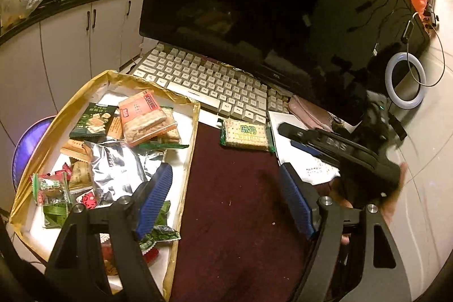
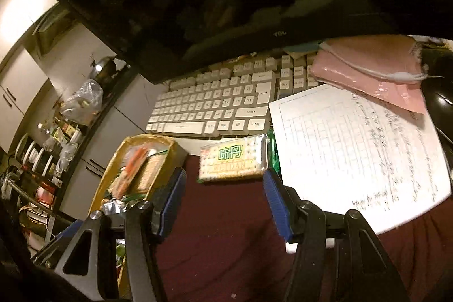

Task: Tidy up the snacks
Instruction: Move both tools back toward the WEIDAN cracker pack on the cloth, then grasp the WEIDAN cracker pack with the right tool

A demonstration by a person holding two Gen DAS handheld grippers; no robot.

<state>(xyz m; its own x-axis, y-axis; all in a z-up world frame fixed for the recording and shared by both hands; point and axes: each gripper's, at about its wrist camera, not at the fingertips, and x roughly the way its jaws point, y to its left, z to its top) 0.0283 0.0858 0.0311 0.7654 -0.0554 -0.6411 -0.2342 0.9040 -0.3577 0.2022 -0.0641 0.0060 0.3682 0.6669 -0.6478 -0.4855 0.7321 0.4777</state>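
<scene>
A gold-rimmed box (image 1: 181,101) on the left holds several snack packs, among them an orange cracker pack (image 1: 144,115) and a silver foil bag (image 1: 119,166). A green and yellow cracker pack (image 1: 245,132) lies alone on the dark red cloth (image 1: 232,205) in front of the keyboard. My left gripper (image 1: 226,188) is open and empty, its left finger over the box's right rim. My right gripper (image 2: 223,197) is open and empty, just short of the cracker pack (image 2: 233,160); it also shows in the left wrist view (image 1: 291,132). The box (image 2: 170,146) sits to its left.
A white keyboard (image 1: 203,81) and a dark monitor (image 1: 254,4) stand behind. A sheet of paper (image 2: 354,154) and a pink pouch (image 2: 373,67) lie to the right. A ring light (image 1: 405,84) is at the far right. Kitchen cabinets (image 1: 65,41) are on the left.
</scene>
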